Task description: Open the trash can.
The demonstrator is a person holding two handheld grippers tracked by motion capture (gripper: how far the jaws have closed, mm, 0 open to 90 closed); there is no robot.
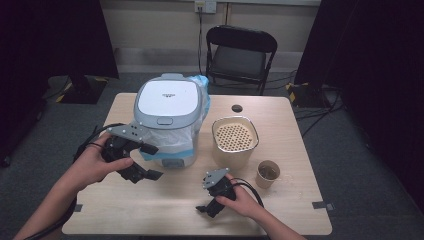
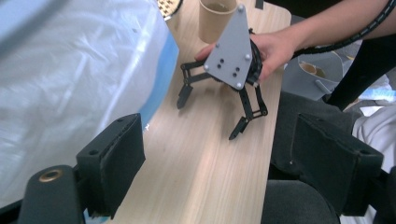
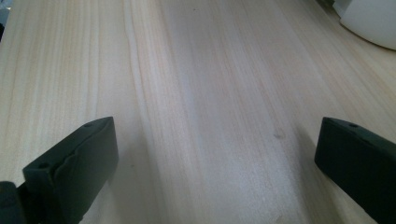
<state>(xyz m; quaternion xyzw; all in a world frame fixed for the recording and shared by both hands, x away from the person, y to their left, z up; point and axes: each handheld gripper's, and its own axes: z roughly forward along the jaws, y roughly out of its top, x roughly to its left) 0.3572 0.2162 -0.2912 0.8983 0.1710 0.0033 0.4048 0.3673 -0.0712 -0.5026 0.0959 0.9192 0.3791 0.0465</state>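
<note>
Rice cooker (image 1: pixel 167 117) stands on a wooden table (image 1: pixel 295 200); folding chair (image 1: pixel 240 52) behind.

Black two-jaw grippers (image 1: pixel 142 161) with grey screwed triangular plates, black cables, seemingly bare forearms

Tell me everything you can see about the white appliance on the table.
The white appliance looks like a rice cooker: rounded plastic body, flat white lid with a grey rim and a grey latch at its front. The lid is closed. It stands upright at the back left of the wooden table. A thin translucent plastic bag with blue edges wraps its body. The left gripper is beside its front, jaws apart.
</note>
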